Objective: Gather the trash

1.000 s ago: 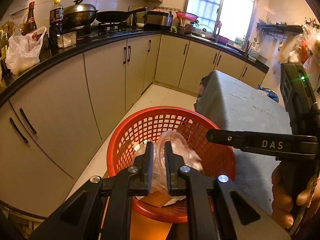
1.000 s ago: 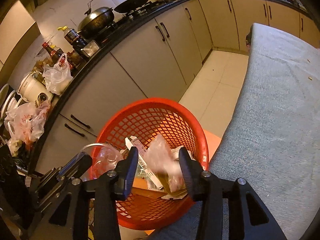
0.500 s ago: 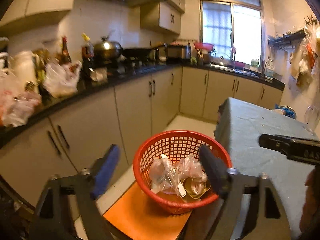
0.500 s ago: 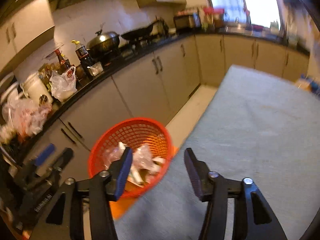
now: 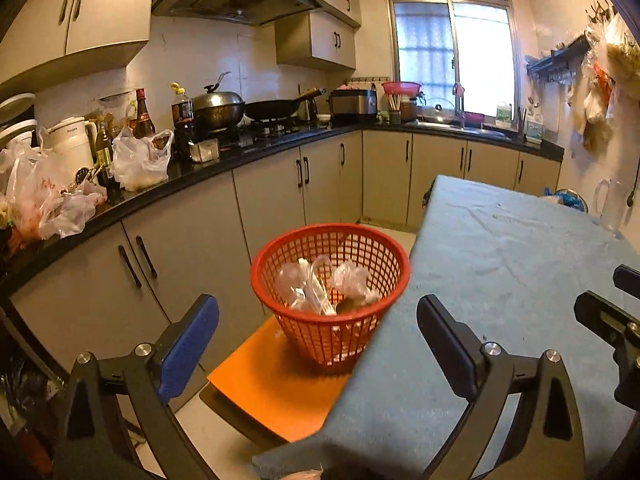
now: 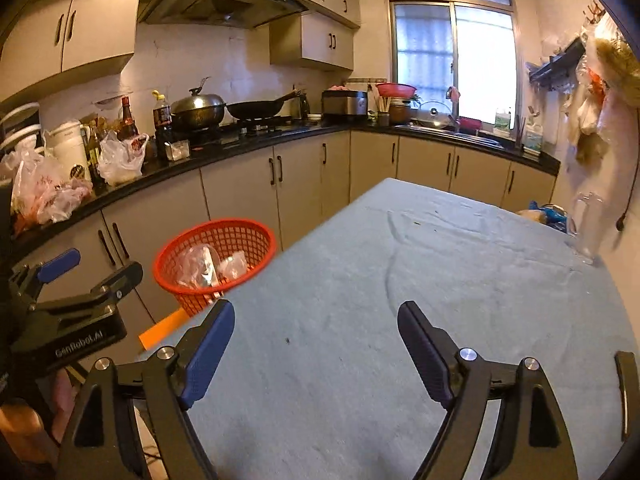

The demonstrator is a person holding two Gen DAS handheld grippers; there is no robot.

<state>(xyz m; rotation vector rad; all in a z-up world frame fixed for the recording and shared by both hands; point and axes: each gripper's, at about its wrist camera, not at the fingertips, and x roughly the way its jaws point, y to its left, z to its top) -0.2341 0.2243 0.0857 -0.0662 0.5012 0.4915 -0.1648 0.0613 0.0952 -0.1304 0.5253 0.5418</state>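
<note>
Two hand-held grippers: left [image 5: 318,330], right [image 6: 316,338], both wide, empty | one red basket [image 5: 332,280] | one table [image 6: 440,260]

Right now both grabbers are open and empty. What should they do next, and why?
Probably sweep forward over the table to look for leftover trash. The left gripper and right gripper have just been opening, with nothing between them; the plastic wrappers lie in the red basket, and the cloth looks nearly bare apart from tiny specks.
</note>
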